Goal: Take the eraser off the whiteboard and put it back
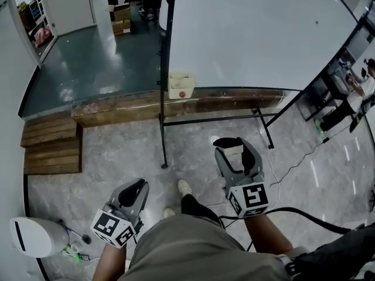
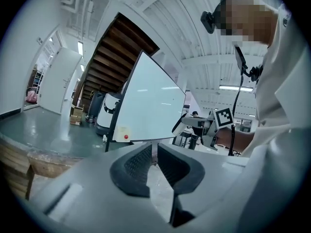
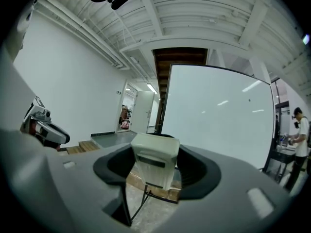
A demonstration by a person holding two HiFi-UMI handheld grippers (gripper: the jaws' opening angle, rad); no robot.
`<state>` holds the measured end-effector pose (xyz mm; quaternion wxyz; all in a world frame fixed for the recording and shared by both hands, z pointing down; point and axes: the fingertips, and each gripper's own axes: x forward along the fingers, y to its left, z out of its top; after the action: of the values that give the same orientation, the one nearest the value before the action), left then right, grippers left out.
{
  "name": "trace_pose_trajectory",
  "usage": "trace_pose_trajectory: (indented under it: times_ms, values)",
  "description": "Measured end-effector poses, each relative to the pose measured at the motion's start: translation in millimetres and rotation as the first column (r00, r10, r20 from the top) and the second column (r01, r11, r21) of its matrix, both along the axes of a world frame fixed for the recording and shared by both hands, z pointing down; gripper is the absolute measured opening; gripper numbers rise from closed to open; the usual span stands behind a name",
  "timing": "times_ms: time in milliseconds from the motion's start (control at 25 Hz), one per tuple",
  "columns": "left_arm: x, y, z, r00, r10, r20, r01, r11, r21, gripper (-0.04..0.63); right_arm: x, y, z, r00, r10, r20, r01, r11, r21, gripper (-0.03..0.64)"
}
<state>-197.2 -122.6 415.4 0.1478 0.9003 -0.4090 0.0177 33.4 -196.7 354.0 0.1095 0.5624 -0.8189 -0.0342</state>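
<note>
- The person is standing on the pale stone floor (image 1: 117,151) on the near side of the whiteboard (image 1: 258,34), facing it, with a gripper in each hand.
- The right gripper (image 1: 234,144) is pointing toward the board with its tongs standing wide, and they are clamping the eraser (image 3: 153,159), a cream block with a dark band across its face.
- The eraser is sitting upright between the two pads, off the board and well apart from it, out over the floor in front of the black stand (image 1: 163,122).
- The left gripper (image 2: 151,157) is hanging lower and nearer to the person, to the left of the right one; its tongs are drawn together at the tips and are gripping nothing.
- A small cream box with a red dot (image 1: 180,86) is sitting at the board's lower left corner.
- Wooden steps (image 1: 51,148) are lying off to the left, and a white rounded machine (image 1: 35,237) is standing near left.
- Another person (image 1: 357,95) is working at the far right.
</note>
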Motion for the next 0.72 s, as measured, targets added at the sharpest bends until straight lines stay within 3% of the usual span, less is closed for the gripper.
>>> trace_pose_trajectory:
  times_ms: [720]
  values:
    - [14.8, -6.2, 2.6, 0.998, 0.055, 0.012, -0.054, 0.998, -0.015, 0.025, 0.1, -14.7, 9.5, 1.000, -0.006, 0.011, 0.007, 1.000, -0.023, 0.273]
